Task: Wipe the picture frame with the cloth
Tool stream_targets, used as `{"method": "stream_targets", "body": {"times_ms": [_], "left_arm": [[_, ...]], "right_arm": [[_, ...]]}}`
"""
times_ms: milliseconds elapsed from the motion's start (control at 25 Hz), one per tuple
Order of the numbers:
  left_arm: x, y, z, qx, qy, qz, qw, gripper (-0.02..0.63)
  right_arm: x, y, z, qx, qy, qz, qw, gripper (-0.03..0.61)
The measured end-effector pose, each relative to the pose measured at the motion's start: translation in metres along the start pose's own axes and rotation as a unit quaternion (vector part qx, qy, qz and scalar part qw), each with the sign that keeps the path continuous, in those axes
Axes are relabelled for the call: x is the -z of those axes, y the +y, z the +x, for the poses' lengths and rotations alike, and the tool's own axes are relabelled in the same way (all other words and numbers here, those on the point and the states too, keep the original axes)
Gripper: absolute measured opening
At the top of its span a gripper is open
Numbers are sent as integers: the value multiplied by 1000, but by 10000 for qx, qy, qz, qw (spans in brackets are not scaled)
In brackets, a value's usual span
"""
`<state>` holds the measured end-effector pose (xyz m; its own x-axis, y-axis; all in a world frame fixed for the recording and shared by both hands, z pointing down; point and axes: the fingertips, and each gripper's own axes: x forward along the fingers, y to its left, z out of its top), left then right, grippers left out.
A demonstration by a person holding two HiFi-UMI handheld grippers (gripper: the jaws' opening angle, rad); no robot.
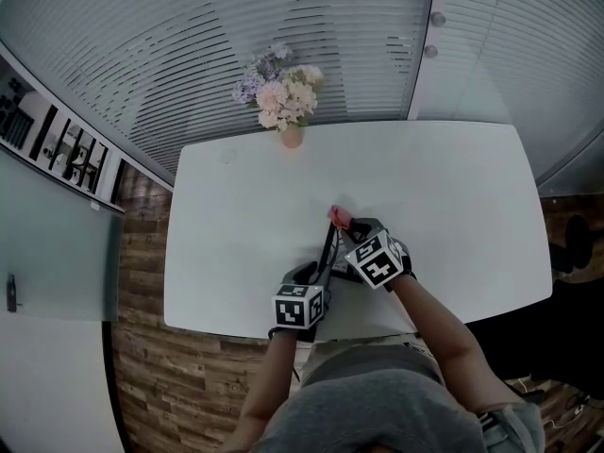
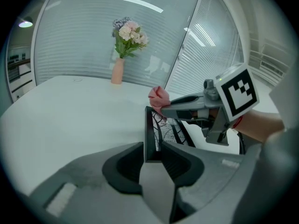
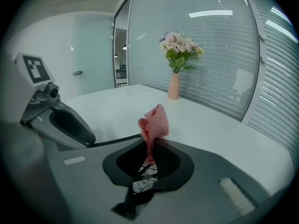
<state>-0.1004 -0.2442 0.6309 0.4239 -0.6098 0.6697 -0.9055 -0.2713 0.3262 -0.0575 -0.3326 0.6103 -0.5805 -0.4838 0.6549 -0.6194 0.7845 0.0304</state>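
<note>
Both forearms are reaching over the desk's [image 1: 236, 215] near edge, angling downward. The left hand-held gripper [image 2: 152, 155] is clamping the upright frame's [image 2: 150, 132] edge between its jaws. The right hand-held gripper [image 3: 149, 160] is pinching a pink cloth [image 3: 155, 122] shut, holding it at the frame's top corner.

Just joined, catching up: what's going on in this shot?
A person works over a white table with two hand-held grippers. The left tongs clamp the edge of the picture frame, holding it on edge. The right tongs pinch a pink cloth, bunched at the frame's top corner, placed for wiping.
</note>
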Motion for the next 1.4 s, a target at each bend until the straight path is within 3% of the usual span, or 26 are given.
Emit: {"method": "stream_targets", "body": {"times_ms": [1400], "left_arm": [[0, -1, 0, -23, -47, -72, 10000, 101]], "right_arm": [[17, 33, -1, -380, 499, -455, 9970, 43]]}}
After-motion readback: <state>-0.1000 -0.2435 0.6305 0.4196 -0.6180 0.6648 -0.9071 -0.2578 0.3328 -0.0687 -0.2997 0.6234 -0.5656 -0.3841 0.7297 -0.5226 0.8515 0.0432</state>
